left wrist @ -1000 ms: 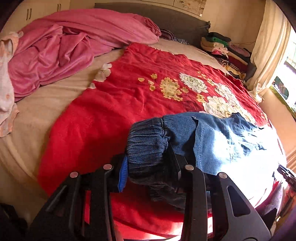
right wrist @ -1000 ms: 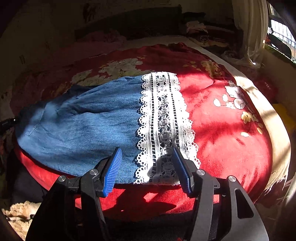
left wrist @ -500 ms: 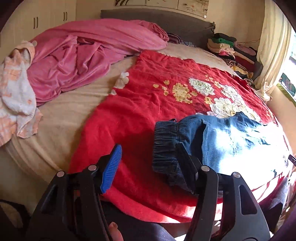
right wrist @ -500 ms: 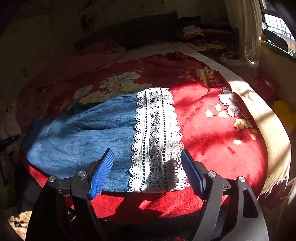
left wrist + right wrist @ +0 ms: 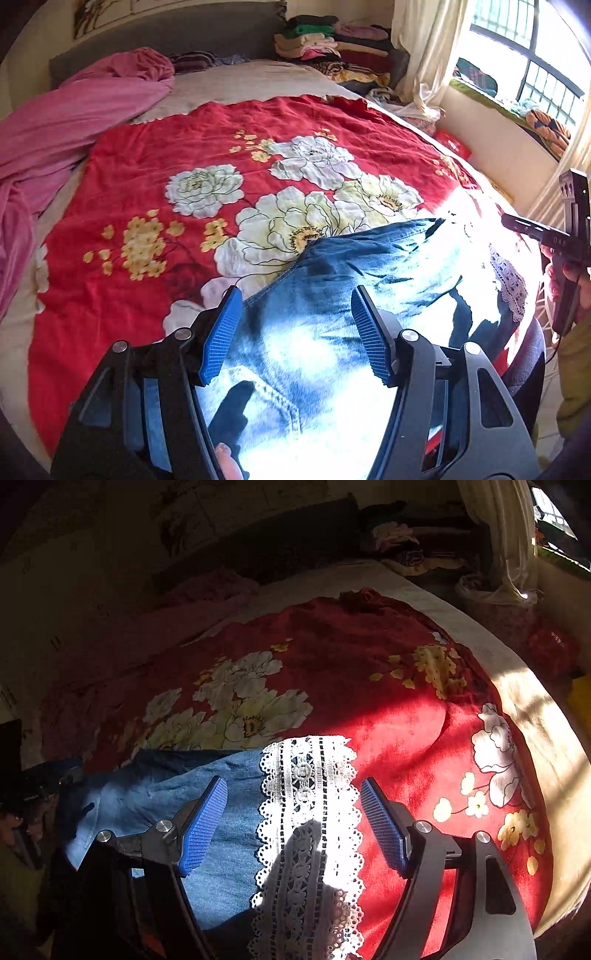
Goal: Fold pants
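Blue denim pants [image 5: 343, 306] with a white lace hem [image 5: 310, 812] lie flat across the near edge of a red floral blanket [image 5: 166, 158]. My left gripper [image 5: 295, 325] is open and empty, hovering over the waist end of the pants. My right gripper [image 5: 293, 816] is open and empty, its jaws standing either side of the lace hem, above it. The right gripper also shows at the right edge of the left wrist view [image 5: 569, 236]. The pants in sunlight are washed out.
A pink quilt [image 5: 70, 114] is heaped at the far left of the bed. Folded clothes [image 5: 332, 40] are stacked by the headboard. A curtain [image 5: 424, 48] and window [image 5: 524, 44] stand at the right. The bed's beige sheet [image 5: 532, 716] edges the blanket.
My left gripper let go of the pants' waistband, opened, and swung right over the denim. My right gripper opened wider and moved closer above the lace hem.
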